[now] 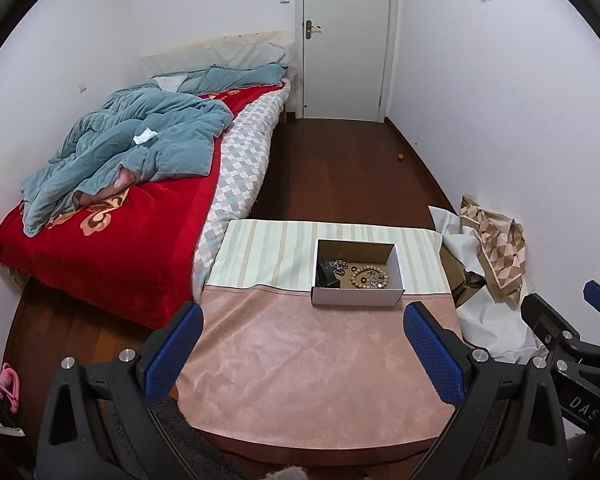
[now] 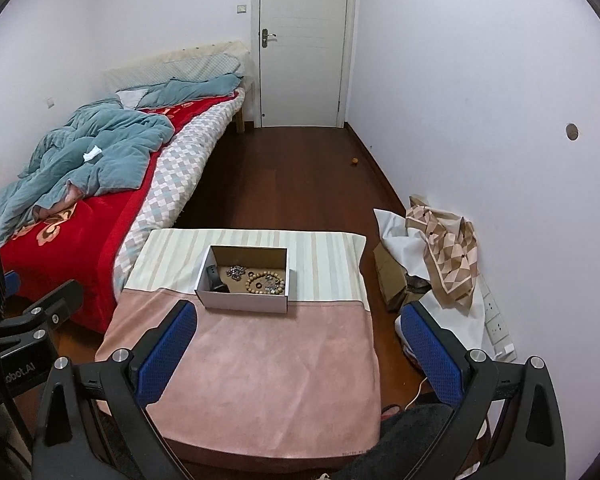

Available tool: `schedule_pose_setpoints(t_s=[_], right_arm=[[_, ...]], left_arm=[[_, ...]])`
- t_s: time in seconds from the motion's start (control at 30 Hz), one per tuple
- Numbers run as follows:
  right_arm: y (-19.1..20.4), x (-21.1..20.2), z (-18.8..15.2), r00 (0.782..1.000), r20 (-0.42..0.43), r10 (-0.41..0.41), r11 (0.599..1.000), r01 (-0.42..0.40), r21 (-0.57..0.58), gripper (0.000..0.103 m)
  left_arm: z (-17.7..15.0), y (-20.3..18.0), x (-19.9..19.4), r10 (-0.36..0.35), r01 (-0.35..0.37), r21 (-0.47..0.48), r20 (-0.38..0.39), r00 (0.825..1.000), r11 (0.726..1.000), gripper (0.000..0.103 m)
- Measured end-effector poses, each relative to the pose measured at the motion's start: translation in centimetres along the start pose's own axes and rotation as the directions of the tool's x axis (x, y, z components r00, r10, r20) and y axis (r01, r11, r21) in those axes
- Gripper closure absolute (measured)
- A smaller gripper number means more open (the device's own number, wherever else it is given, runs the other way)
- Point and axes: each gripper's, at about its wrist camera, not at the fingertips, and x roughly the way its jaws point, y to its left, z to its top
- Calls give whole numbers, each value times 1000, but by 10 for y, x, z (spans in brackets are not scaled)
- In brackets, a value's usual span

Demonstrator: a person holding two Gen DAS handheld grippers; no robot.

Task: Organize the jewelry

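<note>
While the left gripper (image 1: pixel 302 354) hovers above the near edge of the surface (image 1: pixel 300 360), its jaws stand wide apart with nothing between them, blue pads facing each other over the pink cloth. Ahead, the white cardboard box (image 1: pixel 356 296) sits open where the pink cloth meets the striped cloth (image 1: pixel 268 252). Inside it lie a wooden bead bracelet (image 1: pixel 368 276), a silvery chain piece (image 1: pixel 339 266) and a dark object (image 1: pixel 326 276) against the left wall. At the right edge, part of the right gripper (image 1: pixel 560 332) shows, held off the side of the surface. A bed (image 1: pixel 100 232) with a red blanket fills the left.

Over to the right wrist view: the right gripper (image 2: pixel 298 350) also has its jaws spread wide and empty, low over the pink cloth (image 2: pixel 268 380). The box (image 2: pixel 244 300) lies ahead and slightly left, bracelet (image 2: pixel 266 282) and chain (image 2: pixel 236 271) on its floor. A patterned scarf (image 2: pixel 446 248) sits crumpled by the right wall, well apart from the box.
</note>
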Motion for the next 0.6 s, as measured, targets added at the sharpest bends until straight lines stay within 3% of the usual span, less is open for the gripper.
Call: schedule_pose_setpoints(t_s=[0.27, 0.6], right_arm=[[-3, 4, 7, 1000, -7, -12, 1000, 12, 2, 0], [-5, 48, 35, 999, -34, -40, 999, 40, 6, 0]], left_arm=[[6, -3, 3, -1, 1, -9, 3, 1000, 1000, 1], [32, -6, 32, 32, -32, -9, 5, 999, 999, 0]])
